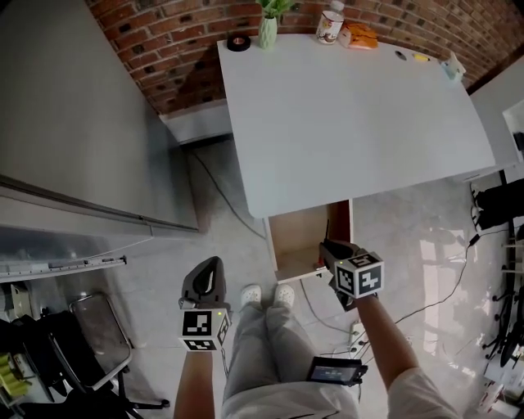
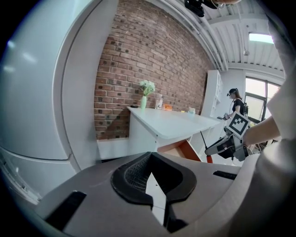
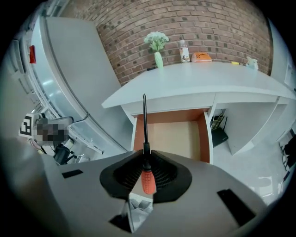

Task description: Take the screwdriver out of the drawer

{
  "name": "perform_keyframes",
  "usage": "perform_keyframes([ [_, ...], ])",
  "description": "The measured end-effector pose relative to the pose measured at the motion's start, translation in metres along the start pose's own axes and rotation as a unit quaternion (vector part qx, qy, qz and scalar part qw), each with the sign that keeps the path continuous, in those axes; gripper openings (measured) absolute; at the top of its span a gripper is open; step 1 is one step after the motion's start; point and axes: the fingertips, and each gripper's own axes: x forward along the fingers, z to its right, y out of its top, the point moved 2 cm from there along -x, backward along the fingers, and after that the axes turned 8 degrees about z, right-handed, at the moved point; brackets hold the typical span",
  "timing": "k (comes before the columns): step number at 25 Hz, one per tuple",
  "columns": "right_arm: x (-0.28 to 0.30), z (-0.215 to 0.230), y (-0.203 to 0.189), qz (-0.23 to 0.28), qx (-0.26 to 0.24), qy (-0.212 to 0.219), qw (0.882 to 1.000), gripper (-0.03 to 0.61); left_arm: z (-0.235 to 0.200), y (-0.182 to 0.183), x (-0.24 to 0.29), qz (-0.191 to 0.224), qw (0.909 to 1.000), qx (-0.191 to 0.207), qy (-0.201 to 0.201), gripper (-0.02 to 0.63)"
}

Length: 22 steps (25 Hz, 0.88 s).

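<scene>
My right gripper (image 3: 145, 155) is shut on a screwdriver (image 3: 148, 178) with an orange handle. Its black shaft points up, over the open drawer (image 3: 138, 134). The drawer's wooden bottom shows nothing lying in it. In the head view the right gripper (image 1: 329, 248) hangs at the drawer's (image 1: 350, 217) front right corner, under the white table (image 1: 352, 123). My left gripper (image 1: 211, 266) is off to the left over the floor, apart from the drawer, shut with nothing in it. The left gripper view shows the left gripper (image 2: 150, 157) with its tips together, and the right gripper (image 2: 226, 146) beyond it with the screwdriver (image 2: 202, 139).
On the table's far edge stand a green vase (image 1: 268, 31), a tape roll (image 1: 238, 42), a bottle (image 1: 330, 24) and small items. A tall grey cabinet (image 1: 74, 106) fills the left. Cables and a power strip (image 1: 357, 331) lie on the floor. Another person (image 2: 236, 102) stands far off.
</scene>
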Motion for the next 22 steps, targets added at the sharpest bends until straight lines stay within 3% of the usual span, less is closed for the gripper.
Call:
perform_keyframes([
  [8, -0.046, -0.023, 0.029, 0.040, 0.002, 0.011, 0.999, 0.055, 0.010, 0.040, -0.024, 0.016, 0.9998, 0.009, -0.006, 0.008],
  [15, -0.110, -0.048, 0.068, 0.118, -0.057, 0.022, 0.991, 0.055, 0.021, 0.076, -0.044, 0.037, 0.9991, 0.020, -0.011, 0.008],
  [22, -0.165, -0.065, 0.105, 0.193, -0.113, 0.023, 0.974, 0.055, 0.030, 0.119, -0.057, 0.084, 0.9962, 0.022, -0.009, 0.009],
])
